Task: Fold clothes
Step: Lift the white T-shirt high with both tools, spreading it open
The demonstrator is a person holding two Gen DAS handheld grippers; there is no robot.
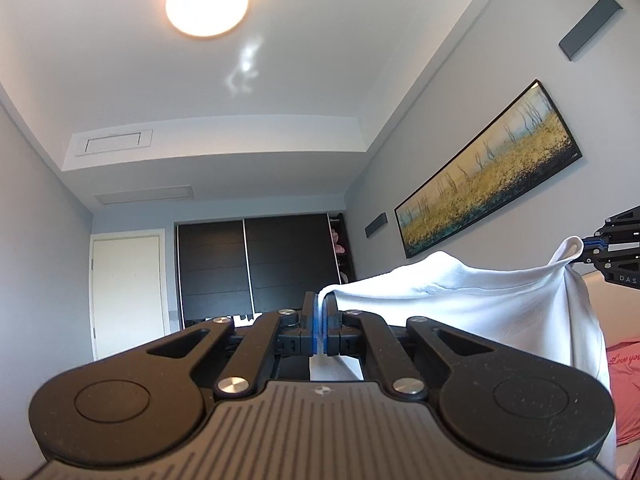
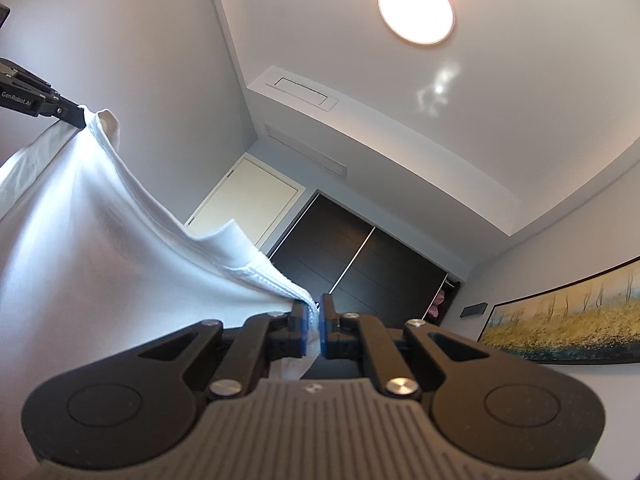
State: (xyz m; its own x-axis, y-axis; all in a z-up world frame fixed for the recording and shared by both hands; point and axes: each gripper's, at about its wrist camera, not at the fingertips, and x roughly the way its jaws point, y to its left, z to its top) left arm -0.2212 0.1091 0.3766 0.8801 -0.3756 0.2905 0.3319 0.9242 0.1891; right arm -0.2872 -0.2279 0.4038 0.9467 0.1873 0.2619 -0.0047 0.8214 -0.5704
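A white garment (image 1: 472, 300) hangs stretched in the air between both grippers. My left gripper (image 1: 320, 308) is shut on one edge of it, with cloth pinched between the blue pads. In the left wrist view the right gripper (image 1: 588, 246) shows at the far right, clamped on the other corner. In the right wrist view my right gripper (image 2: 314, 314) is shut on the white garment (image 2: 100, 232) at a stitched hem. The left gripper (image 2: 82, 118) holds the far corner at upper left. Both point slightly upward toward the ceiling.
A dark sliding wardrobe (image 1: 256, 268) and a white door (image 1: 126, 292) stand at the far end of the room. A long framed landscape painting (image 1: 492, 172) hangs on the right wall. A pink cloth (image 1: 626, 384) lies on a bed at the lower right.
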